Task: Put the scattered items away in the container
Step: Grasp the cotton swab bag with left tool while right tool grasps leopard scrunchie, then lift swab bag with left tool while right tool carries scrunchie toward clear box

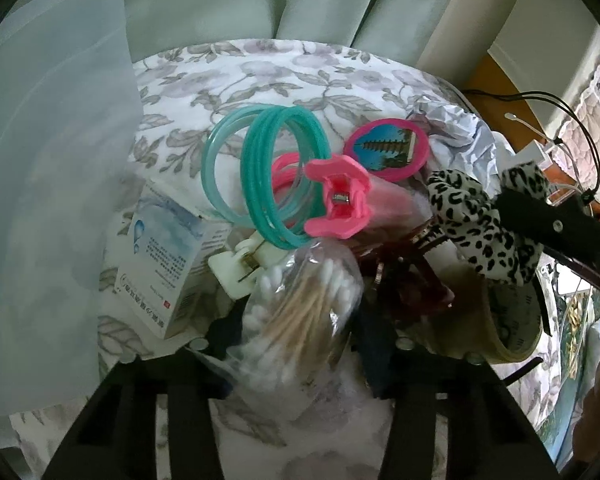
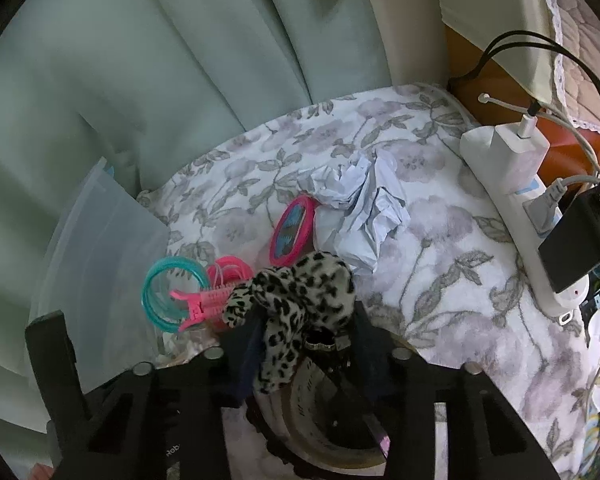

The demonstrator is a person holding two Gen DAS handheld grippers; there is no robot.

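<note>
A: Left tool [image 1: 296, 320]: its two fingers sit on either side of a clear bag of cotton swabs [image 1: 300, 300]. The bag fills the gap and the fingers look pressed onto it, so it is recorded as gripped. The fingertips are partly hidden behind the plastic.

B: Right tool [image 2: 300, 344]?

A: Closed on the leopard-print scrunchie [image 2: 296, 300], which bulges up from between the fingers. Below it a roll of tape [image 2: 320, 420] lies on the flowered tabletop [image 2: 440, 280]; its near side is cut off by the tool body. A dark object across the roll cannot be identified.

B: Container?

A: The clear plastic bin [image 2: 100, 240] stands at the left, against the green curtain [image 2: 160, 60]. Only one wall shows; its inside is not visible in either view.

B: Remaining items?

A: They are heaped beside the bin: teal rings [image 1: 260, 172], a pink hair clip [image 1: 336, 204], a white clip [image 1: 240, 264] half under the swab bag, a small white box [image 1: 164, 264], a pink round mirror [image 1: 388, 148], crumpled paper [image 2: 364, 208]. A dark red thing under the scrunchie in the left view is too shadowed to name. A power strip [image 2: 528, 208] lies at the right edge.
</note>
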